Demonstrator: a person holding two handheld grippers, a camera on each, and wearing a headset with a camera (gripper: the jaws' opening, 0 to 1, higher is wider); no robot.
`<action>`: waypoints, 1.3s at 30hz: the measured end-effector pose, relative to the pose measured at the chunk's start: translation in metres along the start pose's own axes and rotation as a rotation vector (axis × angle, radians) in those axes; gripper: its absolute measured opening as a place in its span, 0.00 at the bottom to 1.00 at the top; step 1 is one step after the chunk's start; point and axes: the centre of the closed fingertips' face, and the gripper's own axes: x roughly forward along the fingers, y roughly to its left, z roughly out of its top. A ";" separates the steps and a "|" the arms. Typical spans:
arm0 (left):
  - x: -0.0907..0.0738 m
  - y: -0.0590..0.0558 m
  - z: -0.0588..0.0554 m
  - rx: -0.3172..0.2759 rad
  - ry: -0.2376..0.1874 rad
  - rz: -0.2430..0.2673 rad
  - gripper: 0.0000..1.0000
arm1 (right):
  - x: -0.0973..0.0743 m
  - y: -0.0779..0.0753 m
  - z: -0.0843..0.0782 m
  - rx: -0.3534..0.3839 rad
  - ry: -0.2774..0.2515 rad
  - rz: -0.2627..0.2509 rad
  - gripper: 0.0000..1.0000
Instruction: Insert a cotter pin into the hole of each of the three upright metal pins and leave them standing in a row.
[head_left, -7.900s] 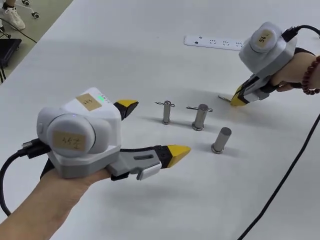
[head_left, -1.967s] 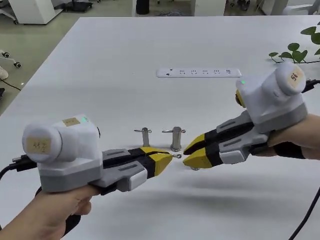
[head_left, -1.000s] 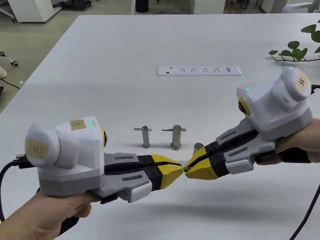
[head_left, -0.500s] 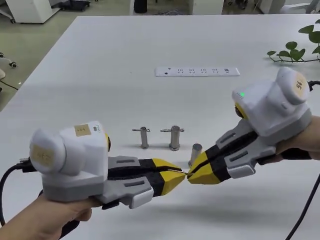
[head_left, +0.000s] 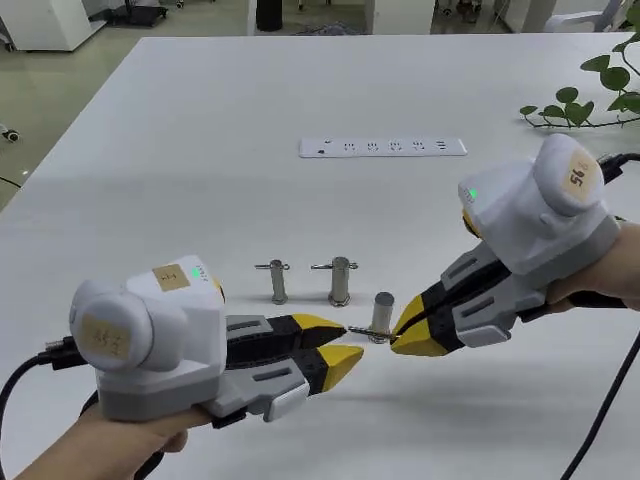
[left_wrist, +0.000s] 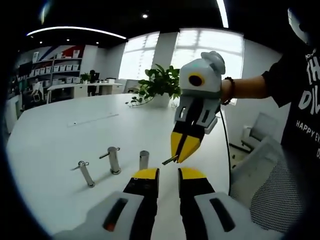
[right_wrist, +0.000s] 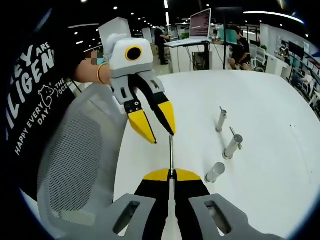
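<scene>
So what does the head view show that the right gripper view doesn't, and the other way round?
Head view: a white power strip farther along the table and green plant leaves at its edge. Right gripper view: a black lettered shirt, a mesh chair and people at desks behind. Both: the three metal pins in a row, the open left gripper, and the right gripper shut on a cotter pin.

Three upright metal pins (head_left: 340, 283) (third bare); cotter pin (right_wrist: 170, 152) level nearby.
</scene>
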 end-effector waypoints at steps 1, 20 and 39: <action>0.001 0.001 0.000 0.001 -0.002 0.008 0.14 | -0.001 -0.002 -0.002 0.012 -0.002 -0.004 0.00; 0.035 0.028 -0.010 -0.007 0.004 0.178 0.17 | -0.014 -0.038 -0.045 0.079 0.153 -0.156 0.00; 0.066 0.045 -0.024 -0.016 0.041 0.242 0.19 | -0.012 -0.058 -0.064 0.070 0.245 -0.207 0.00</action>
